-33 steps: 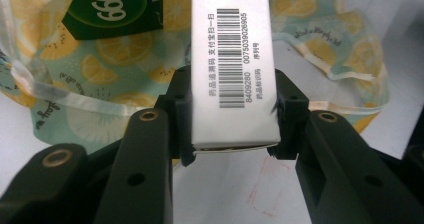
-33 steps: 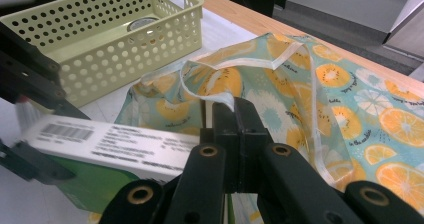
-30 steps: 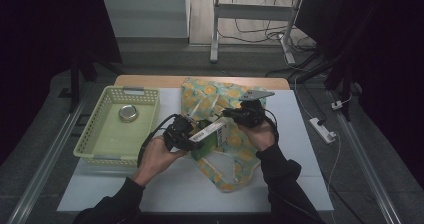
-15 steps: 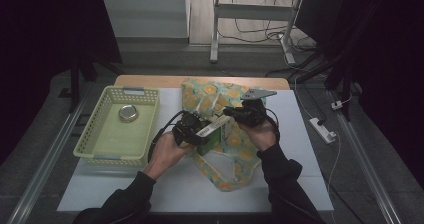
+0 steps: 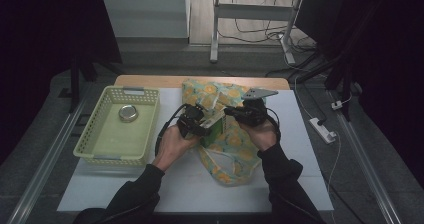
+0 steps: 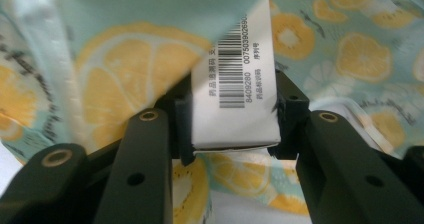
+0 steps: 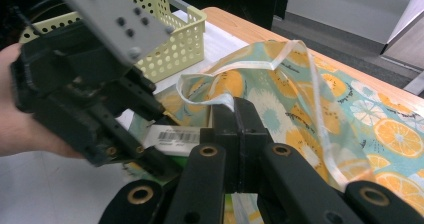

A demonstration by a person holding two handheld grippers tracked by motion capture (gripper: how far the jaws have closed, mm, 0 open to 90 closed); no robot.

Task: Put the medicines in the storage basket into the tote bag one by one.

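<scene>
The left hand-held gripper has its jaws partly open and squeezes a small white box with a barcode. The box is right at the bag. The right hand-held gripper is pinched tight on the bag's edge. Left of the bag sits a yellow basket on the worktop, with a round tin inside.

Left gripper and box seemingly nearer bag.

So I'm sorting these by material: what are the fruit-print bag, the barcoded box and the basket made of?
Bag: apparently soft matte woven fabric; it creases and has tape handles.
Box: likely thin printed cardboard, with crisp folded edges.
Basket: looks like moulded pale green plastic with a perforated wall.
</scene>
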